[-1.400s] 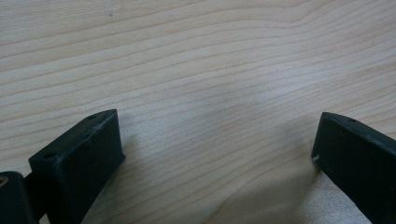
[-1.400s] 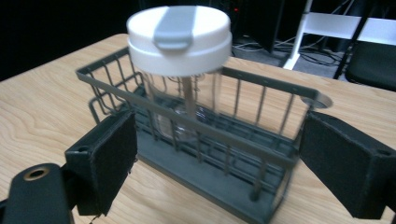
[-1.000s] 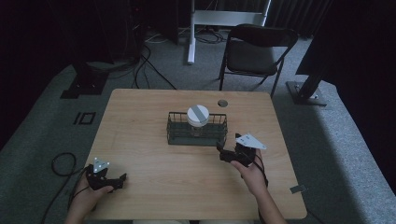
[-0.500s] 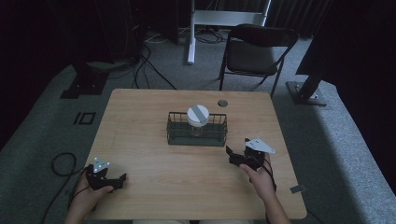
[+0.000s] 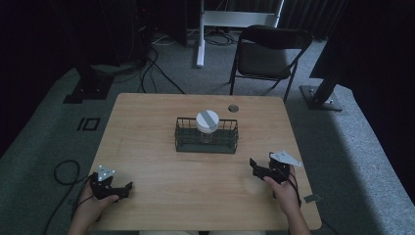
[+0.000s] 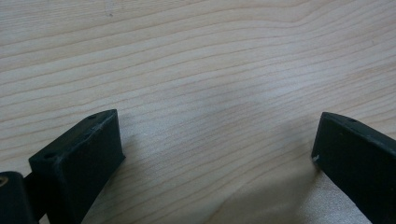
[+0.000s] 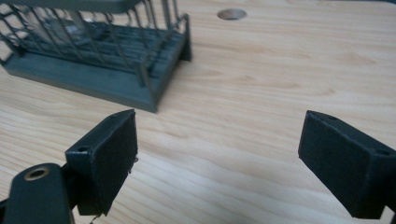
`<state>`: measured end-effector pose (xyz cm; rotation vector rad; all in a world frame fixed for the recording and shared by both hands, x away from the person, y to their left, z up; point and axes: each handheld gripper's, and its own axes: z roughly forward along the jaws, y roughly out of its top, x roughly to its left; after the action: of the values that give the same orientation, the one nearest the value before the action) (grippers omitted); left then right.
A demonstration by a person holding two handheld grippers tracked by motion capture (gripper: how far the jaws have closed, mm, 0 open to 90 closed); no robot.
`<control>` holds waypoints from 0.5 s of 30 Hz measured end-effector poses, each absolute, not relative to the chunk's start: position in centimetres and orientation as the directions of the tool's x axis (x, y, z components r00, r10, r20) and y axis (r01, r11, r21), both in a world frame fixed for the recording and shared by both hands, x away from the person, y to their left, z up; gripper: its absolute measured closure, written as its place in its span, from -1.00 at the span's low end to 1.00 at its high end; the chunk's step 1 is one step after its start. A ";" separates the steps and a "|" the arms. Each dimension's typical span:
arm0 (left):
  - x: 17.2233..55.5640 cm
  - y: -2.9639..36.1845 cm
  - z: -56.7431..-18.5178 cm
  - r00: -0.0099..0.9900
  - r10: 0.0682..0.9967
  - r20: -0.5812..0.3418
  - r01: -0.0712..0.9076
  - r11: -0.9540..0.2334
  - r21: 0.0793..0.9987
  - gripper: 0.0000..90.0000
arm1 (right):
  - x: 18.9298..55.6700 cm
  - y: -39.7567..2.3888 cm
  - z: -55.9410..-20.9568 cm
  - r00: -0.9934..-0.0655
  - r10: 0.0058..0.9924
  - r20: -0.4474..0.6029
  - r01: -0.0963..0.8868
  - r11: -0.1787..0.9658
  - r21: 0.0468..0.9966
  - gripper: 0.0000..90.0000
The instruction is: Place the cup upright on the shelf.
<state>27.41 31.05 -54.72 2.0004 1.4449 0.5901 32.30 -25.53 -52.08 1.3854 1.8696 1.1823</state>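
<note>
Both grippers sit low at the near edge of the wooden table, each held in one hand. Left gripper: near-left corner, jaws spread wide with only bare wood grain between them in the left gripper view. Right gripper: near-right side, jaws likewise wide apart and gripping nothing, pointed toward the table's middle.

Table top is pale wood, with a small round hole near the far edge.

Wire basket: dark, rectangular, at table centre, well apart from both grippers. In the right gripper view its near corner lies ahead and left of the jaws, not touching them.

Jar: stands upright inside the basket, roughly mid-length, its white round lid with a grey stripe rising above the basket rim. Jar body seems clear; contents cannot be made out.

Folding chair: on the floor beyond the far edge.
</note>
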 end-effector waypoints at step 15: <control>27.4 31.1 -54.7 0.311 0.950 0.012 0.687 -0.234 0.688 -0.96 | 31.3 -28.6 -53.3 -0.285 0.954 0.095 0.530 0.074 0.845 -0.74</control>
<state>27.41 31.07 -54.71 2.0029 1.4443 0.5902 31.34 -28.55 -53.28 1.4659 1.8631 1.1226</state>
